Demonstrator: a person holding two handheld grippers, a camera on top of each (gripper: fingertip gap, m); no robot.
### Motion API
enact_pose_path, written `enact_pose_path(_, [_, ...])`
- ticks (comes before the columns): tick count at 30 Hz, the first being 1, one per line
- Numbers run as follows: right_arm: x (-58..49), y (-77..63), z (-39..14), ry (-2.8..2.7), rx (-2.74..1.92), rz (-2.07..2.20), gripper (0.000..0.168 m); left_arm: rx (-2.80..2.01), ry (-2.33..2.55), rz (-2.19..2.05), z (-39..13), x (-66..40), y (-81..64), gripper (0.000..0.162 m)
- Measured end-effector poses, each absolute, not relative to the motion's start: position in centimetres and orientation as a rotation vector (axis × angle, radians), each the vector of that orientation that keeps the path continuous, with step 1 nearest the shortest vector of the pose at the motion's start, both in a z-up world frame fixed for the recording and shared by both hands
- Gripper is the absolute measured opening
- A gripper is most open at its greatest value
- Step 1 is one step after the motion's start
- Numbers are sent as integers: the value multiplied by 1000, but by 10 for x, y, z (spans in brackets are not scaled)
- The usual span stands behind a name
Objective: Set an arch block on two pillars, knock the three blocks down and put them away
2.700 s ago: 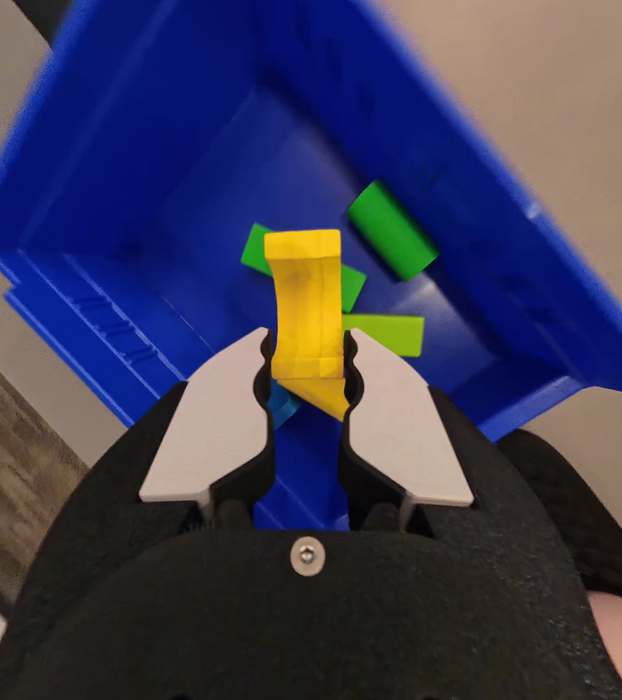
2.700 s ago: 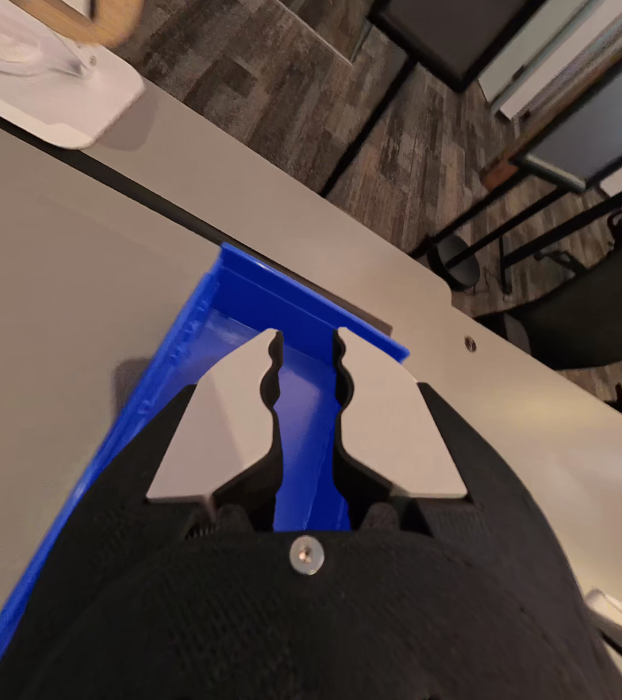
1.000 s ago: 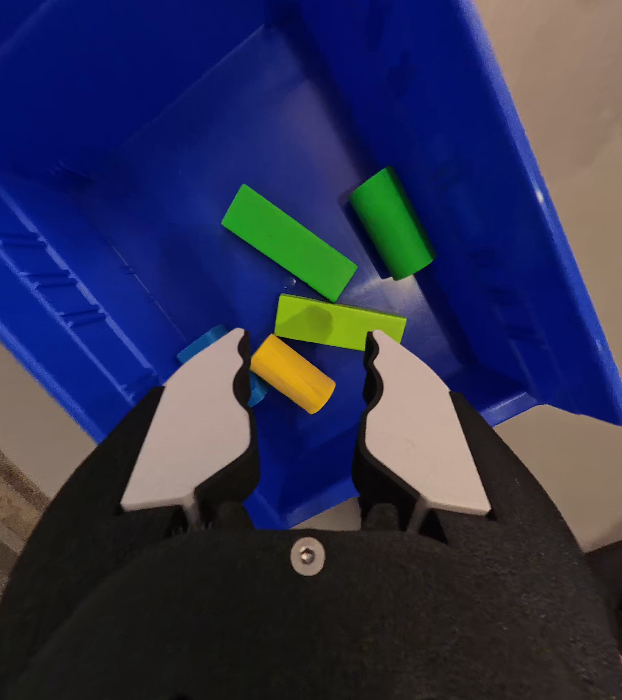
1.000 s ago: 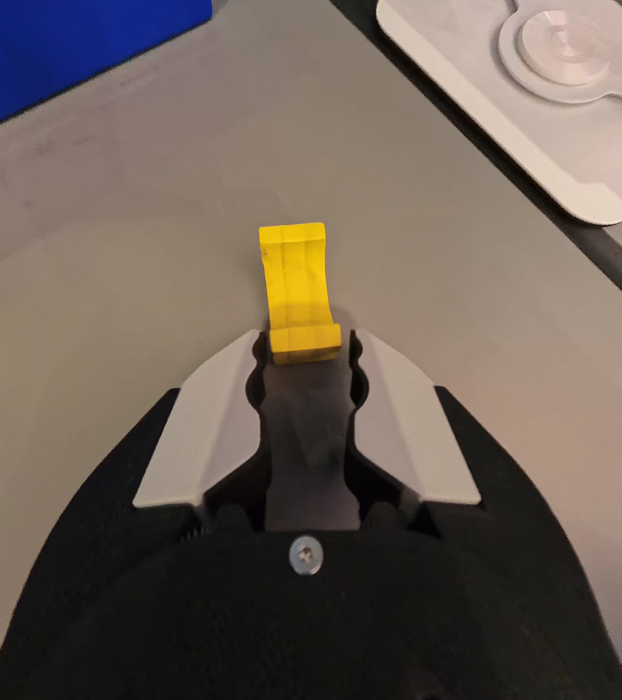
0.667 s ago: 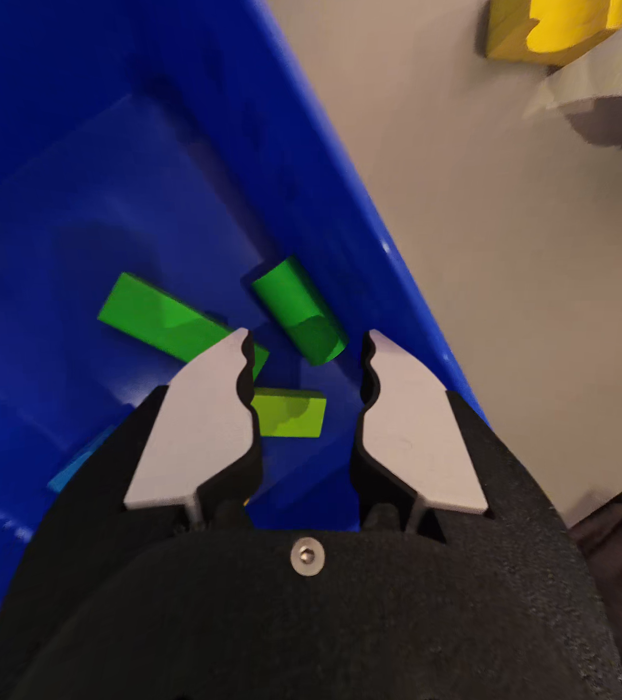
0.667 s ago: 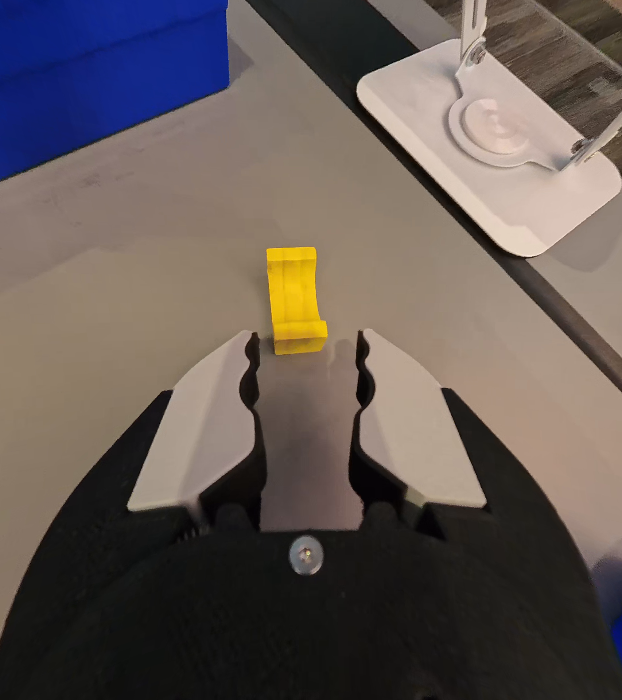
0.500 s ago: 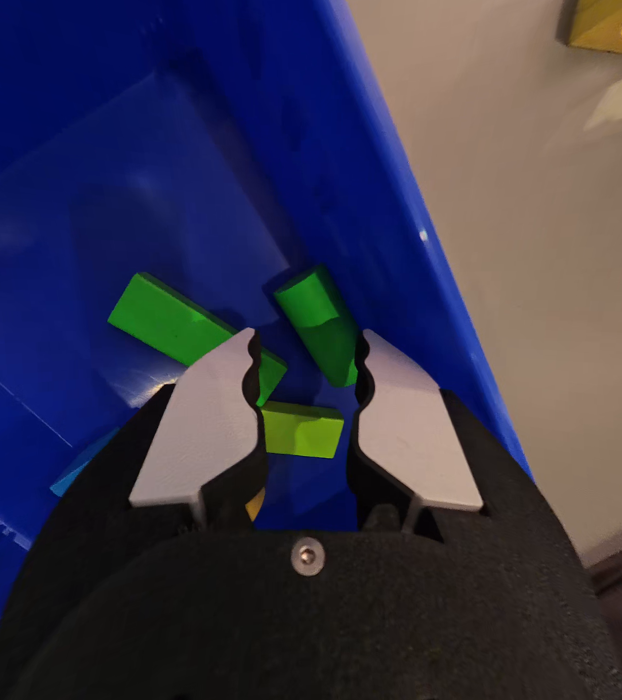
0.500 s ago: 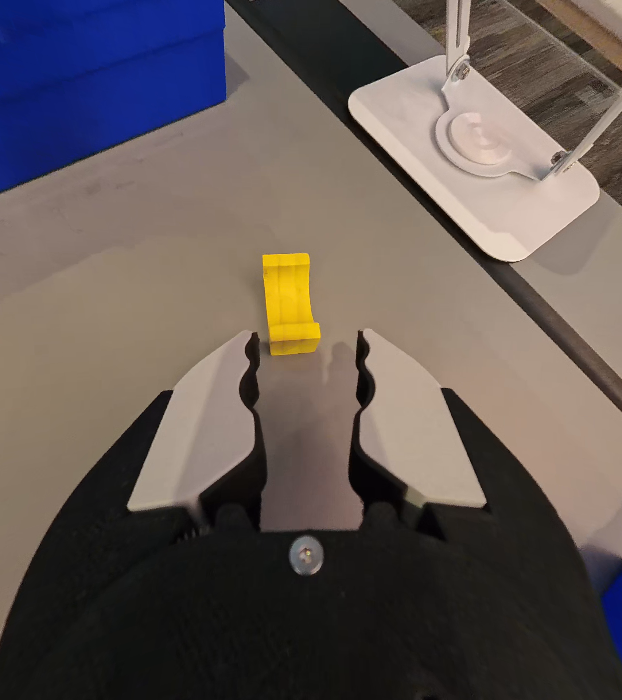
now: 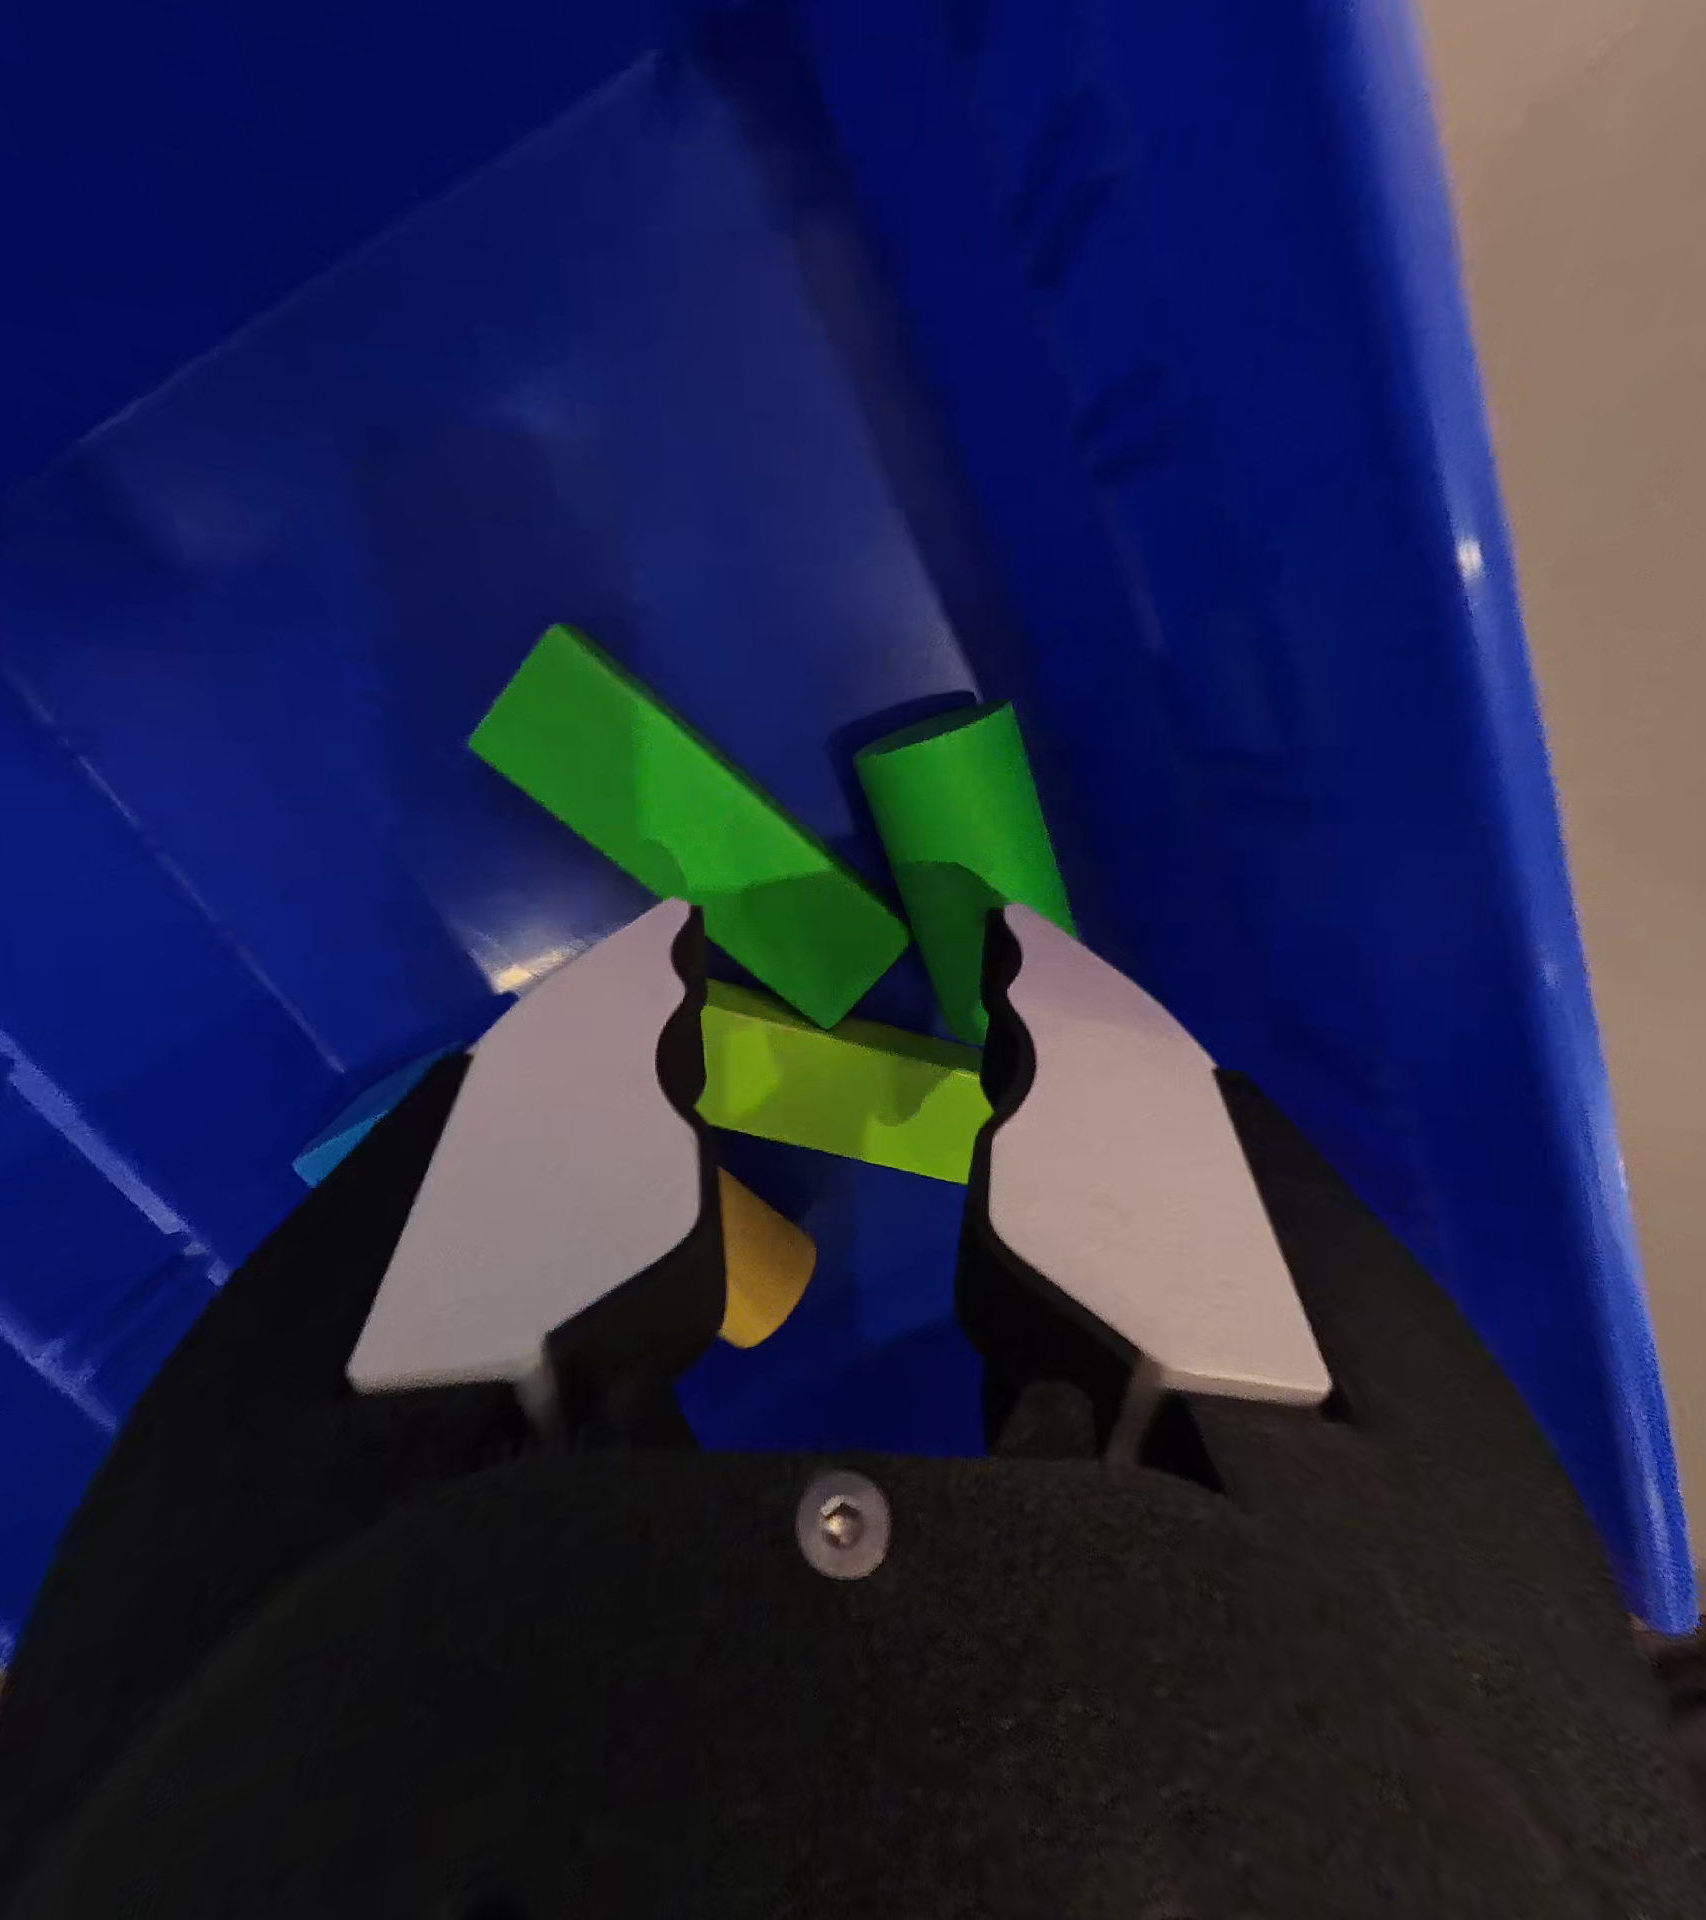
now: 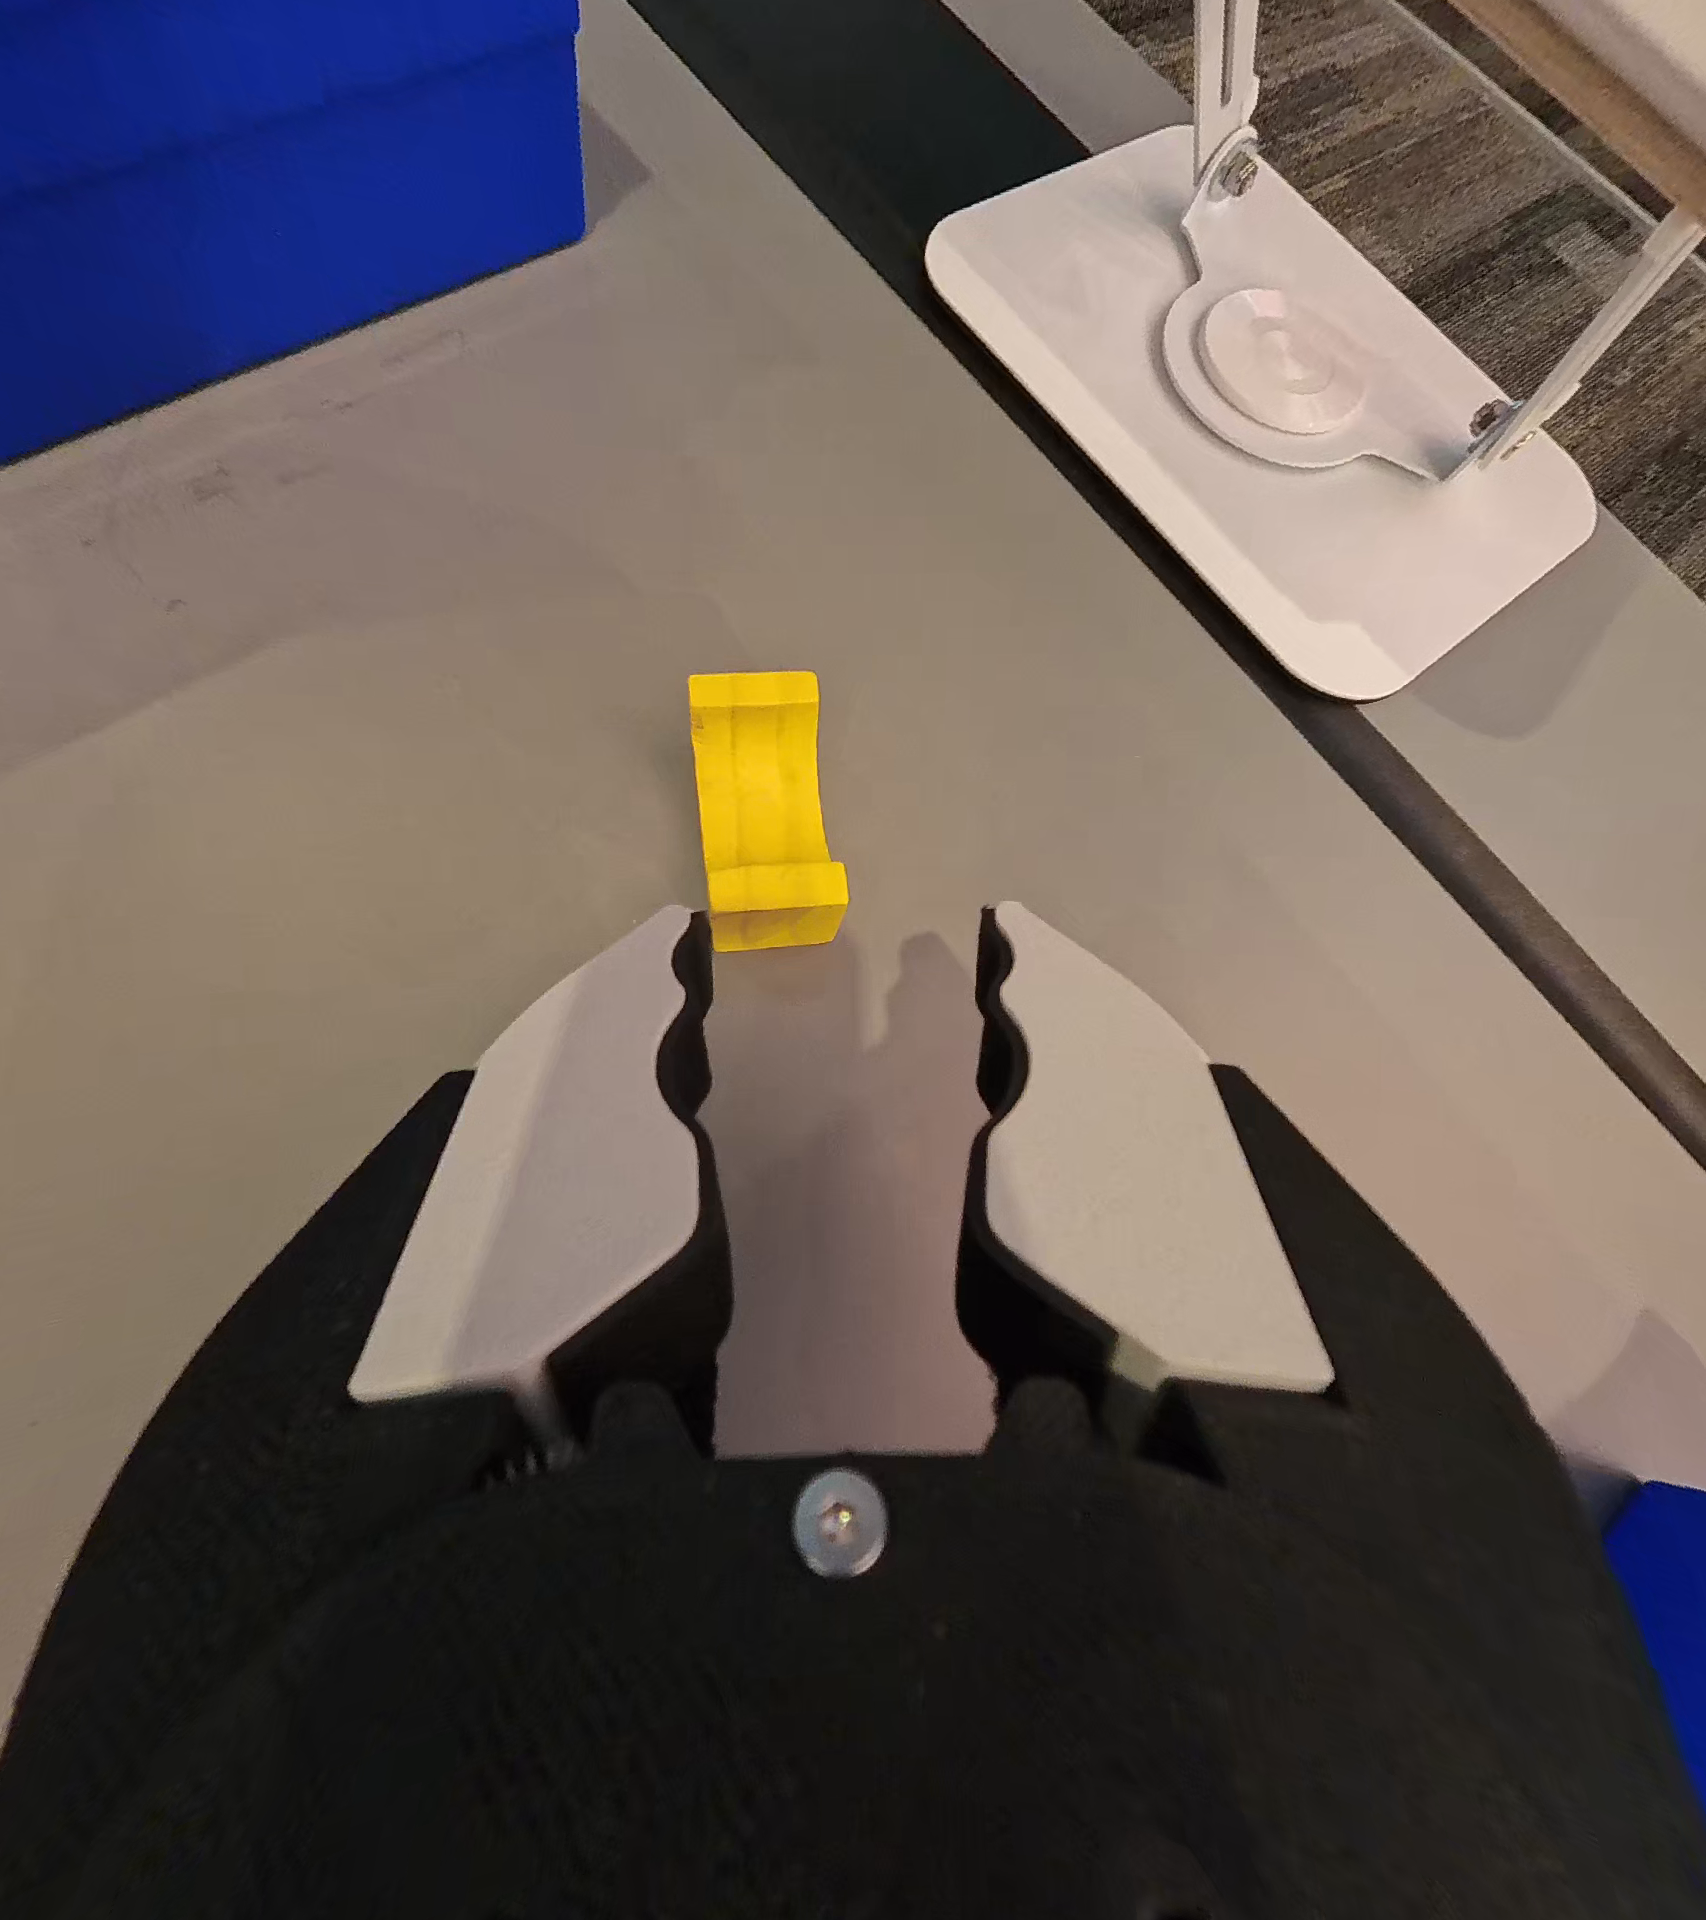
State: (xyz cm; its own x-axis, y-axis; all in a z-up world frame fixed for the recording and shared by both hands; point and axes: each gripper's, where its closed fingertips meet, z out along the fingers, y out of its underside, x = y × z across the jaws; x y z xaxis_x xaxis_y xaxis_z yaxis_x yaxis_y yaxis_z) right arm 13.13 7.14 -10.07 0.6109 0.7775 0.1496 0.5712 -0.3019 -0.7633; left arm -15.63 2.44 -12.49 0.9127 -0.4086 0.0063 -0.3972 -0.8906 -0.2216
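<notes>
Your grey tabletop (image 10: 309,727) carries a deep blue plastic bin (image 9: 1192,520), and a white flat-based stand (image 10: 1244,416) sits beyond the dark seam at its far edge. Your left gripper (image 9: 836,971) hangs inside the bin with its jaws spread wide and holding nothing. Below it lie a dark green flat rectangular block (image 9: 662,810), a green cylinder block (image 9: 953,800) beside the bin wall, a lime-green flat block (image 9: 828,1091), a yellow cylinder block (image 9: 761,1278) and what looks like a light blue block (image 9: 361,1132), mostly hidden. Your right gripper (image 10: 836,951) is likewise open and empty, poised above the table just short of the yellow arch block (image 10: 761,800), which rests on the bare table, well apart from the bin.
</notes>
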Motion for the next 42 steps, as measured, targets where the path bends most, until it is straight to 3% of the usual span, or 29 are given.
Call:
enact_pose_path(4, [132, 72, -102, -1069, -2008, 305, 50, -2836, 590, -229, -121, -142, 25, 52])
enact_pose_path(9, [134, 72, -108, -1100, -2022, 260, 50, -2892, 689, -125, -139, -134, 22, 53])
enact_pose_path(14, [133, 71, -108, -1113, -2016, 256, 50, -2892, 756, 62, -145, -139, 23, 40])
enact_pose_path(24, [133, 69, -110, -1137, -2017, 238, 50, -2934, 822, 0, -141, -141, 11, 37])
enact_pose_path(32, [137, 74, -97, -1078, -1989, 228, 50, -2679, 696, -261, -68, -145, 12, 34])
enact_pose_path(37, [122, 59, -39, -1015, -1777, 296, 45, -2384, 786, -376, -2, -121, -2, 33])
enact_pose_path(42, [64, -23, 15, -1127, -1560, 893, 42, -2110, 1120, -603, 31, -31, -40, 33])
